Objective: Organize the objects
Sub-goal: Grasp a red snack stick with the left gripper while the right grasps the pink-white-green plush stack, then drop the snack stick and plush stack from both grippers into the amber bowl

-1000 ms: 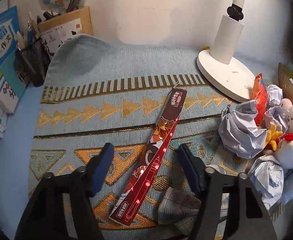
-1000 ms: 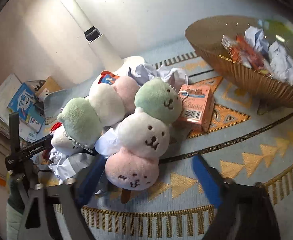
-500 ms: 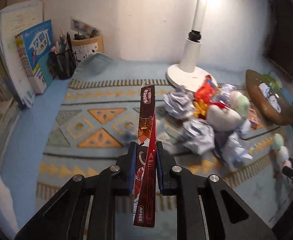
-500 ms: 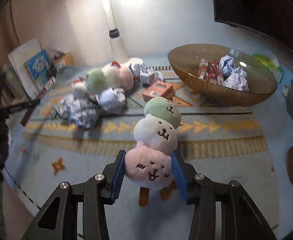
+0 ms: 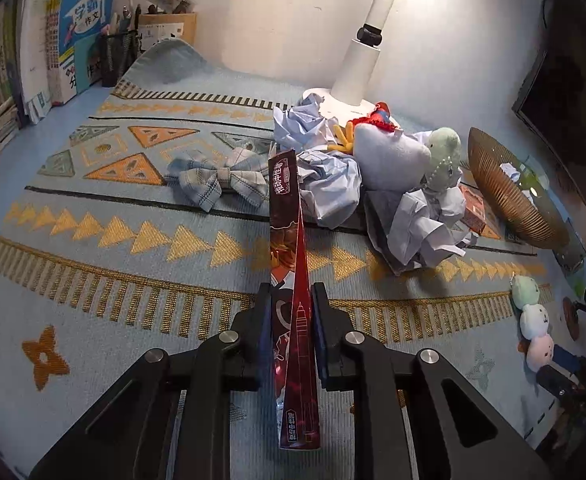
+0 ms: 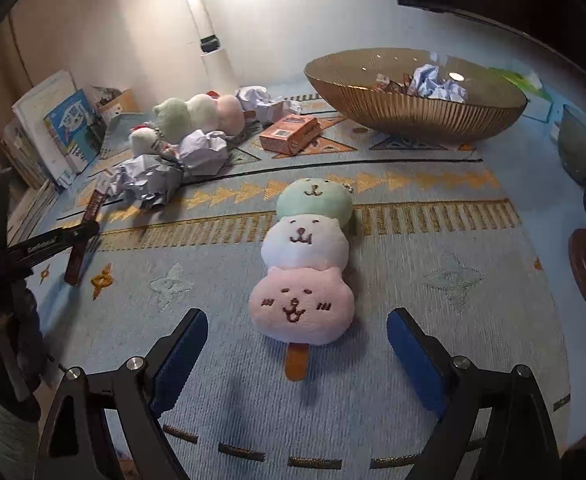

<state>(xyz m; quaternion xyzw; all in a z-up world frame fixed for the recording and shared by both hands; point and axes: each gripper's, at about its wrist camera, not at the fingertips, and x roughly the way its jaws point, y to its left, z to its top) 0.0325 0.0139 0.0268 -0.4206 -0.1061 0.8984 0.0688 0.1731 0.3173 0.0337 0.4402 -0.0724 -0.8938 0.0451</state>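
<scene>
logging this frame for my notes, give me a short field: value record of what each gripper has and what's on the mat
left gripper: left gripper shut on the long red box, held above the mat
right gripper: right gripper open, fingers either side of the dango plush, not touching it
dango plush: lying flat on the patterned mat, pink end nearest
pile: crumpled paper, second dango plush, white plush, orange carton
bowl: gold bowl holding paper and wrappers
other: plaid bow, lamp

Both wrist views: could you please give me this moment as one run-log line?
left gripper: shut on red box, lifted | right gripper: open, behind dango plush lying on mat | bowl: holds paper
</scene>
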